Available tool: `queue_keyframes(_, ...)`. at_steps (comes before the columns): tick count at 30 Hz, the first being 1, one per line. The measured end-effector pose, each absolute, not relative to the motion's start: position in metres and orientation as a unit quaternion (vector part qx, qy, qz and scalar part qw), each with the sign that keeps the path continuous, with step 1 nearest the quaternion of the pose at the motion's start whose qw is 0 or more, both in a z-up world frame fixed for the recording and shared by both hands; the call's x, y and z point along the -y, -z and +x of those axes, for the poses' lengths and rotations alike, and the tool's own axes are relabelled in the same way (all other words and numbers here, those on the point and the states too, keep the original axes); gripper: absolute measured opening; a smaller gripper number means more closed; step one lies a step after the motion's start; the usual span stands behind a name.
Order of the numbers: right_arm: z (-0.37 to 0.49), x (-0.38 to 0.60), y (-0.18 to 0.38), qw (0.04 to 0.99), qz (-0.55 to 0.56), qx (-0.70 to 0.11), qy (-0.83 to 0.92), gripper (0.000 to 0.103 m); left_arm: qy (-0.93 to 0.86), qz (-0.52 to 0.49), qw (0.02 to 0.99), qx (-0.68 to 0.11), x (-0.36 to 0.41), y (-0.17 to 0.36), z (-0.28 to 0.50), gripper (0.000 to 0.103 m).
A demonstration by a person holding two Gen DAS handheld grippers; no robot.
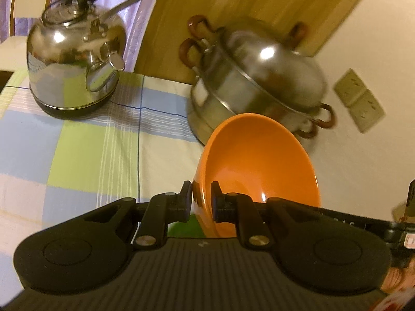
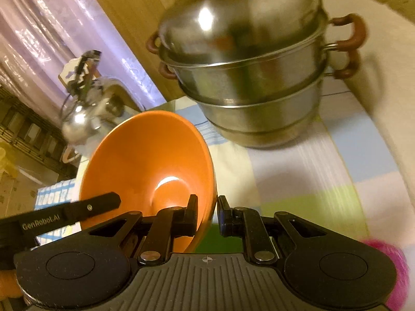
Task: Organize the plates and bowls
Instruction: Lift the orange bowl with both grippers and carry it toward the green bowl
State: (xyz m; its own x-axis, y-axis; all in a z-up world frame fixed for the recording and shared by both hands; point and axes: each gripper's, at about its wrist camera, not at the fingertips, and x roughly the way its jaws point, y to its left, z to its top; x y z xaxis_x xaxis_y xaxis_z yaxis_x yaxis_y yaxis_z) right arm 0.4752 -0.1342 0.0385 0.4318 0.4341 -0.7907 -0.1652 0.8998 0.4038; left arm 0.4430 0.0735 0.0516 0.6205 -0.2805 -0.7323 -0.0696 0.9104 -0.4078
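An orange bowl point(image 1: 256, 160) is held tilted above the checked tablecloth. My left gripper point(image 1: 201, 202) is shut on its near rim, one finger inside and one outside. In the right wrist view the same orange bowl point(image 2: 147, 160) is gripped at its rim by my right gripper point(image 2: 207, 215), with the left finger inside the bowl and the right finger outside; the jaws look almost closed on the wall. The left gripper's arm point(image 2: 64, 215) shows at the bowl's left side. A green object lies under the bowl, mostly hidden.
A steel kettle point(image 1: 75, 59) stands at the back left on the tablecloth point(image 1: 77, 155). A stacked steel steamer pot point(image 1: 259, 85) with brown handles stands just behind the bowl, also in the right wrist view point(image 2: 254, 77). A pink object point(image 2: 389, 267) lies at the right edge.
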Motion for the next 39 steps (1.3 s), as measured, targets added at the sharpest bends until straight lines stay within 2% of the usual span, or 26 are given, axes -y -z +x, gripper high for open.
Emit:
queue_keyframes(7, 0.389, 0.159, -0.074, 0.839, 0.144, -0.497, -0.169, 0.015, 0.073, -0.191, 0.881, -0.426, -0.047, -0.088, 0.363, 0.013)
queue_keyframes(13, 0.319, 0.179, -0.082, 0.836, 0.156, -0.496, -0.173, 0.015, 0.076, -0.196, 0.882, -0.421, -0.031, -0.094, 0.294, 0.013)
queue_keyframes(28, 0.175, 0.223, -0.066, 0.837, 0.182, -0.489, -0.165, 0.015, 0.088, -0.188, 0.884, -0.419, 0.004, -0.064, 0.157, 0.013)
queue_keyframes(39, 0.104, 0.224, -0.038, 0.841, 0.153, -0.491, -0.169, 0.015, 0.082, -0.202, 0.876, -0.429, 0.005, -0.022, 0.085, 0.013)
